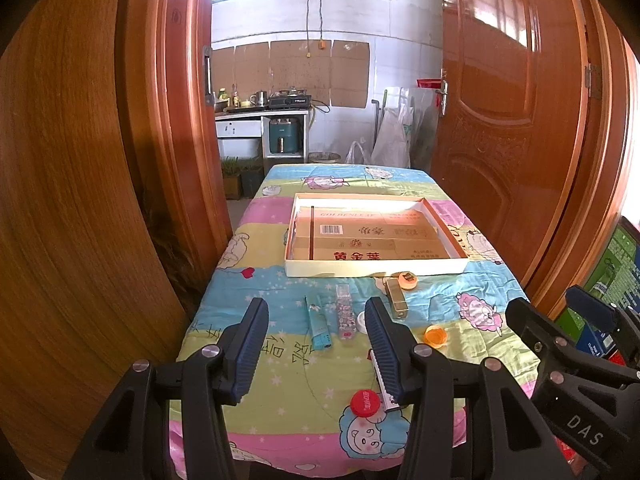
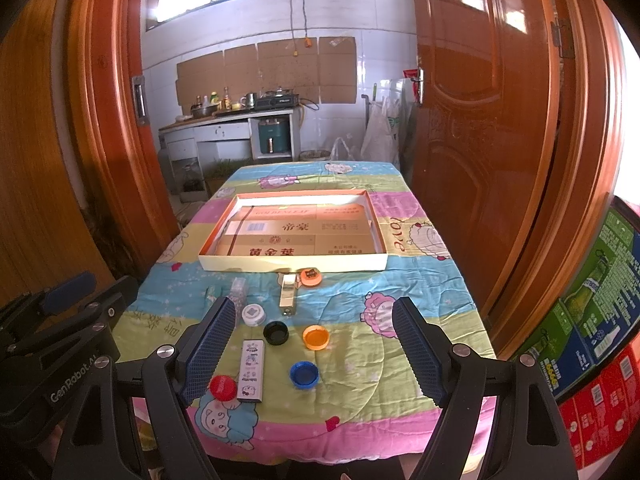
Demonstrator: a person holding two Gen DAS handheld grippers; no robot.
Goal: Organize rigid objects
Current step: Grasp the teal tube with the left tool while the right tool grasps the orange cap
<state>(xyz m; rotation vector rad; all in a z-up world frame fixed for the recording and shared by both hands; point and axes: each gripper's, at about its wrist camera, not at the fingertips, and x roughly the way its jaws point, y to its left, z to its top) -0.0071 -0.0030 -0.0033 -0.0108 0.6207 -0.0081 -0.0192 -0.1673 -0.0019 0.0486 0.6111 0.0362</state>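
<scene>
Both of my claws hang spread and empty over the near end of a table draped in a pastel cartoon-print cloth (image 2: 400, 280); the left gripper (image 1: 318, 344) and right gripper (image 2: 314, 346) pinch nothing.

The things to be sorted lie scattered beneath them. From the right claw's view, a red plastic bottle cap (image 2: 223, 388) sits at 7 o'clock, touching a white rectangular lighter with cartoon stickers (image 2: 252, 372). A blue plastic cap (image 2: 304, 374) lies at 6, a black cap (image 2: 276, 333) and an orange translucent cap (image 2: 316, 337) near centre, and a white round lidded tub (image 2: 253, 314) at 10. A gold metal lighter (image 2: 288, 294) and an orange round piece (image 2: 310, 278) lie at 12, just short of the tray.

That shallow white cardboard tray (image 2: 292, 266), lined with flattened printed carton, holds only a thin dark stick (image 1: 311, 232) along its left side.

As I judge it, the first pick comes next: centre one small item between the fingers, come down square, and close gently so a cap does not skid on the soft cloth.
</scene>
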